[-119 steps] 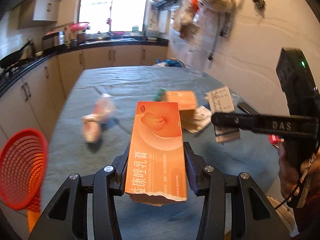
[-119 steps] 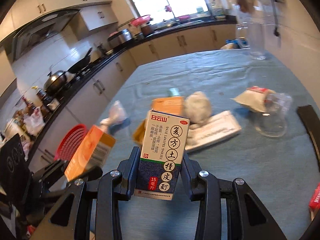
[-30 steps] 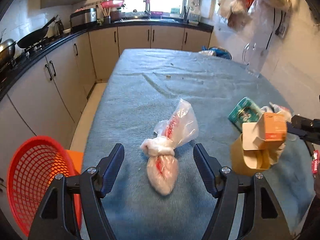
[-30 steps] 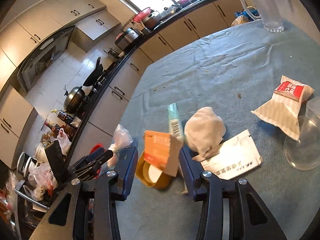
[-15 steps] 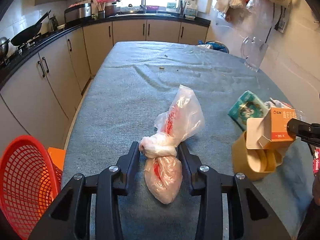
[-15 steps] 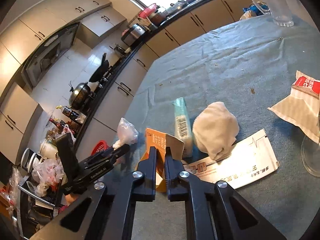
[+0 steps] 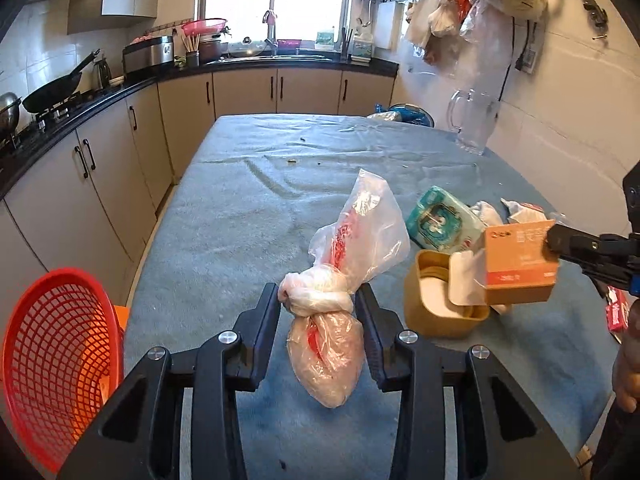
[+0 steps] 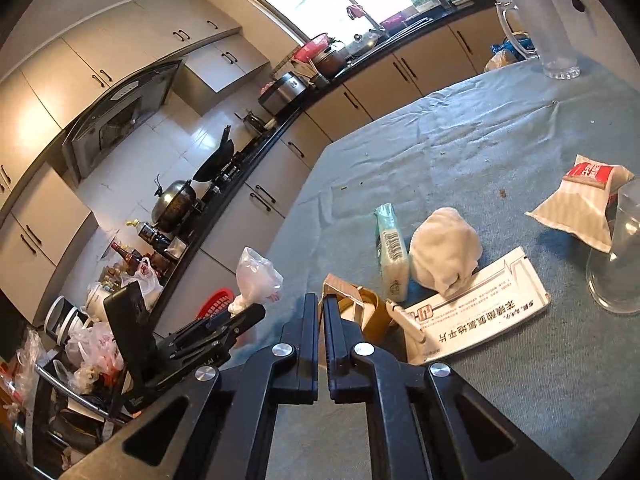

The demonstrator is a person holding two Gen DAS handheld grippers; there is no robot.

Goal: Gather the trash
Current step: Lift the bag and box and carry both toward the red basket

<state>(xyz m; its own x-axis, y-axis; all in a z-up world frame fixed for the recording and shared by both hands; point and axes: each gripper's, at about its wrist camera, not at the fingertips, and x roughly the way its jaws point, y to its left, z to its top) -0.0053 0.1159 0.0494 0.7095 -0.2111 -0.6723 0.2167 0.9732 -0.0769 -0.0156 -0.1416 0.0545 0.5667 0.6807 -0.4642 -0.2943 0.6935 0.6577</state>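
Note:
A knotted clear plastic bag [image 7: 328,352] with red print hangs between the fingers of my left gripper [image 7: 318,300], which is shut on its knot just above the blue tablecloth. From the right wrist view the same bag [image 8: 256,276] shows at the tip of the left gripper [image 8: 244,316]. My right gripper [image 8: 320,300] is shut on the flap of an open orange carton [image 8: 332,282]; from the left wrist view the carton [image 7: 518,264] hangs from the right gripper [image 7: 556,240]. A tan round tub [image 7: 440,300] sits right below the carton.
A red mesh basket [image 7: 52,360] stands off the table's left edge. On the cloth lie a teal tissue pack [image 8: 390,256], a crumpled white cloth [image 8: 444,252], a flat white medicine box [image 8: 480,312], a snack packet [image 8: 584,204], a glass [image 8: 616,264] and a pitcher [image 8: 548,28].
Both pairs of jaws stood open a second ago. The left closed on the bag's knot, the right on the orange carton's flap. The two boxes held earlier are gone from the grippers.

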